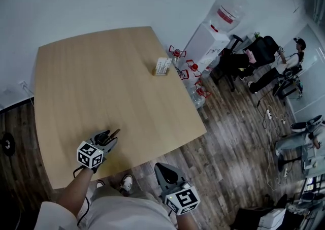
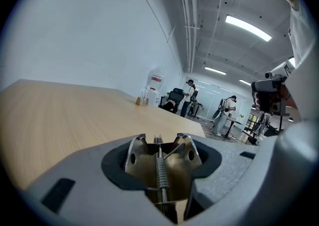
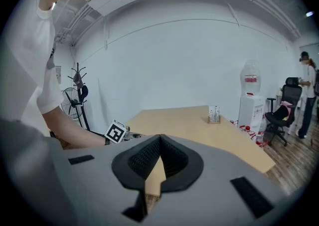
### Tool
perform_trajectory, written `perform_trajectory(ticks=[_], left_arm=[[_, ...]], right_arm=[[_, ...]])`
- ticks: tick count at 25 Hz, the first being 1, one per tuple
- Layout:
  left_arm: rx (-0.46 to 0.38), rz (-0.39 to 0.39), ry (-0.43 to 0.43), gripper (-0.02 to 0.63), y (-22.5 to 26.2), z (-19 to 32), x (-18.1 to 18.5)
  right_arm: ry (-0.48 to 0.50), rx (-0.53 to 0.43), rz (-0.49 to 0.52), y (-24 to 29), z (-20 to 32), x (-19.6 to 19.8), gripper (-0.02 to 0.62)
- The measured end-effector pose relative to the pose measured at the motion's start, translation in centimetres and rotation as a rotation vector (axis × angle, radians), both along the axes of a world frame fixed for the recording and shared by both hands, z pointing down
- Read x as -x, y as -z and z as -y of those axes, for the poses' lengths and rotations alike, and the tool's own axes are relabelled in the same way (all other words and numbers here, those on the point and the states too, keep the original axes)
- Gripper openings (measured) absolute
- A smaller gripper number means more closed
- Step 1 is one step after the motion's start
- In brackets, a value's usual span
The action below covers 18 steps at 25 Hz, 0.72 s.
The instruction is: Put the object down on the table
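My left gripper [image 1: 107,136] hovers over the near left part of the light wooden table [image 1: 101,71], close to its front edge. It is shut on a brass-coloured metal tool [image 2: 160,157] with a spring down its middle. A dark end of that tool [image 1: 115,133] pokes out past the jaws in the head view. In the left gripper view the tool fills the gap of the left gripper [image 2: 159,142]. My right gripper [image 1: 167,172] hangs off the table's front edge, above the floor. Its ribbed pads [image 3: 149,157] meet at the tip of the right gripper [image 3: 159,139], with nothing between them.
A small card holder [image 1: 162,66] stands near the table's far right edge. Beyond that edge are red-capped bottles [image 1: 186,66] on the floor, a water dispenser [image 1: 216,33], a black chair [image 1: 261,51] and a person [image 1: 297,51]. A fan [image 3: 79,90] stands at the left wall.
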State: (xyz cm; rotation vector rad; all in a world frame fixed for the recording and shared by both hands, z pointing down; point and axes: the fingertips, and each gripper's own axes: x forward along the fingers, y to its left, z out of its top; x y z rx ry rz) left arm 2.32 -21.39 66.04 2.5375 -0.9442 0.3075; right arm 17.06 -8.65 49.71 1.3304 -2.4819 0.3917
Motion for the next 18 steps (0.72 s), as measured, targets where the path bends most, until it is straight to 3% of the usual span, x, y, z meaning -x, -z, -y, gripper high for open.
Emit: perform_trajectory(ticks=[18], left_arm=[[0.021, 0.051, -0.075, 0.206, -1.9, 0.4, -2.5]], right_arm=[[-0.007, 0.012, 0.008, -0.9, 1.0, -3.1, -0.002]])
